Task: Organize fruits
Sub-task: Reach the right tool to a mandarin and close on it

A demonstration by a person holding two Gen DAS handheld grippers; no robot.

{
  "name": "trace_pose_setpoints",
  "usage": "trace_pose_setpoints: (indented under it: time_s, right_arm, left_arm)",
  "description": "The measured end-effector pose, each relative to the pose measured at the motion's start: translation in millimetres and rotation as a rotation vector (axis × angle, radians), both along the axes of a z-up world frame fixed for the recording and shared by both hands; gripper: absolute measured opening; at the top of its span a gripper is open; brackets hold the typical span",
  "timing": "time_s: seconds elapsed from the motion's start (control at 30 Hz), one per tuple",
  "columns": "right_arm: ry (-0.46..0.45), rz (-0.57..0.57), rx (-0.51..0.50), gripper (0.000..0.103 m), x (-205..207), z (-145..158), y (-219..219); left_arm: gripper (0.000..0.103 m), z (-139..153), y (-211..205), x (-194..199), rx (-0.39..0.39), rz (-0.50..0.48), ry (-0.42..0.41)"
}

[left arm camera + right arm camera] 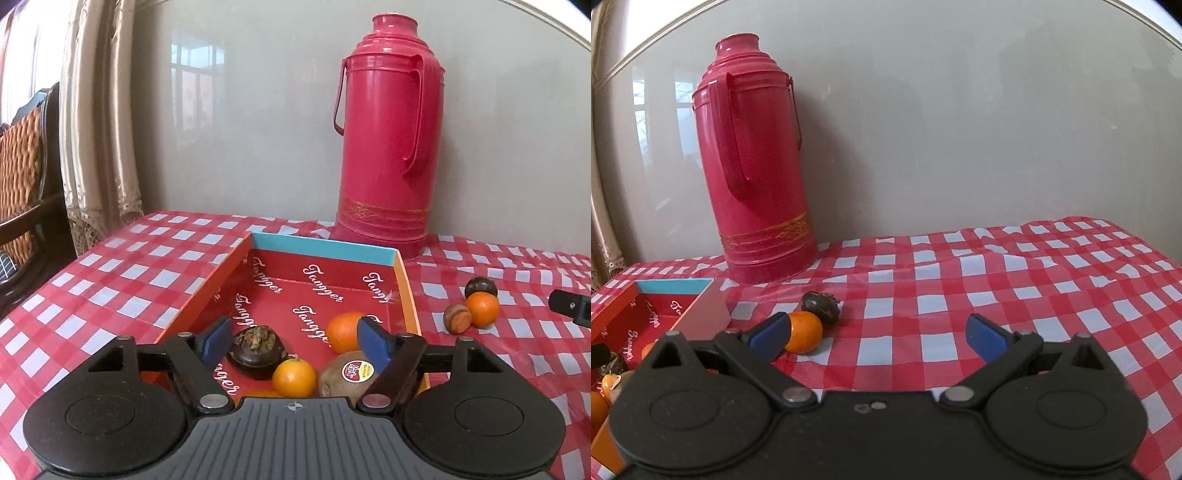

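Observation:
A shallow red box (412, 295) with orange walls lies on the checked table. In it lie a dark mangosteen (257, 350), two oranges (345, 331) (294, 377) and a kiwi with a sticker (351, 374). My left gripper (295, 341) is open and empty just above these fruits. On the cloth to the right of the box lie an orange (482, 309), a dark fruit (480, 286) and a brown fruit (457, 319). My right gripper (877, 332) is open and empty; the loose orange (805, 331) touches its left fingertip, with the dark fruit (820, 304) behind.
A tall red thermos (386, 140) stands against the wall behind the box; it also shows in the right wrist view (757, 166). A curtain (96, 129) and a wooden chair (26, 184) are beyond the table's left edge. The box corner (705, 314) is left of my right gripper.

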State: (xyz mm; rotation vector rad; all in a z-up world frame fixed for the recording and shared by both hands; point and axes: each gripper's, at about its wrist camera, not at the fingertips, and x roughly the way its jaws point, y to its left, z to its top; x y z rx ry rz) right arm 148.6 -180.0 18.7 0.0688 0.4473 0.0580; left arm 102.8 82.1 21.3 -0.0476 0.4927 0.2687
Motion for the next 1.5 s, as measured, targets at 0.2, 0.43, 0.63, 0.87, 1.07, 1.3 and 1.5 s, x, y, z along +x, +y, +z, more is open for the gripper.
trace_pose_setpoints:
  time_s: [0.2,0.43,0.63,0.87,1.07,1.3,1.5]
  right_arm:
    - [-0.001,0.022,-0.005,0.095,-0.1,-2.6,-4.3]
    - [-0.019,0.044,-0.063,0.095,0.8,-7.6,3.7]
    - [-0.039,0.121,-0.053,0.091,0.6,-9.2,14.3]
    - [0.007,0.15,-0.087,0.076,12.0,-17.3,33.1]
    - [0.032,0.15,-0.094,0.064,23.7,-20.8,42.6]
    - [0.061,0.153,-0.055,0.048,41.6,-23.9,48.4]
    - [0.074,0.145,-0.013,0.048,54.7,-26.8,52.2]
  left_arm:
    - [0.103,5.3,-0.8,-5.0,0.038,0.027,-0.06]
    - [0.103,7.1,3.3,-4.5,0.03,0.042,-0.073]
    - [0.103,4.0,11.4,-5.6,0.014,0.06,-0.085]
    - [0.103,5.2,22.4,-9.6,0.005,0.074,-0.097]
    - [0.103,6.6,39.1,-17.2,-0.003,0.101,-0.122]
    - [0.103,4.3,53.9,-19.5,0.002,0.127,-0.113]
    - [0.103,4.1,59.0,-19.4,0.004,0.126,-0.112]
